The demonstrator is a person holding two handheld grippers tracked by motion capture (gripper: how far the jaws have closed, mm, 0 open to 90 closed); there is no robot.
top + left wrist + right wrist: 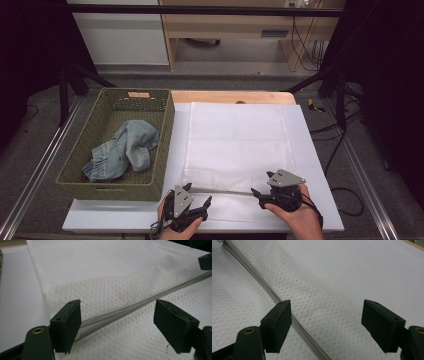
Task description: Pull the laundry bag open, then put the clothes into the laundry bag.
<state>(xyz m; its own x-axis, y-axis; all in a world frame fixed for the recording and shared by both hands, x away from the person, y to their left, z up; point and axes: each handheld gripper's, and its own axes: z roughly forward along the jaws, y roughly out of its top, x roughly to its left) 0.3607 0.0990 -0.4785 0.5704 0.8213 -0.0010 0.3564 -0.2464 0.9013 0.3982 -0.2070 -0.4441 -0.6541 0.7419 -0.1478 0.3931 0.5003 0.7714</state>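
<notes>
Currently both hands sit at the bottom edge of the high view, each gripper aimed at the near end of a white mesh laundry bag (239, 145) that lies flat on the white table (320, 165). Left gripper (206, 204), bottom centre-left: jaws spread wide, nothing pinched; in the left gripper view the bag's grey zipper (117, 312) runs diagonally through the gap between the pads, its end near the left pad, with the mesh lifted in a slight fold just behind it. Right gripper (256, 193), bottom centre-right: jaws likewise apart and empty; in the right gripper view the zipper (274, 296) passes from upper left toward bottom centre, just beside the left pad. Judgement: the grippers bracket the zipper line at its two ends, probably so one can steady the fabric while the other works the slider; I cannot make out the slider itself, so which end it sits at is uncertain. Bag laid flat with the zipper nearest the person, likely for reach. Further off, left of the frame, a green woven basket (167, 130) stands beside the bag holding a crumpled blue denim garment (125, 150), presumably the item destined for the bag.
</notes>
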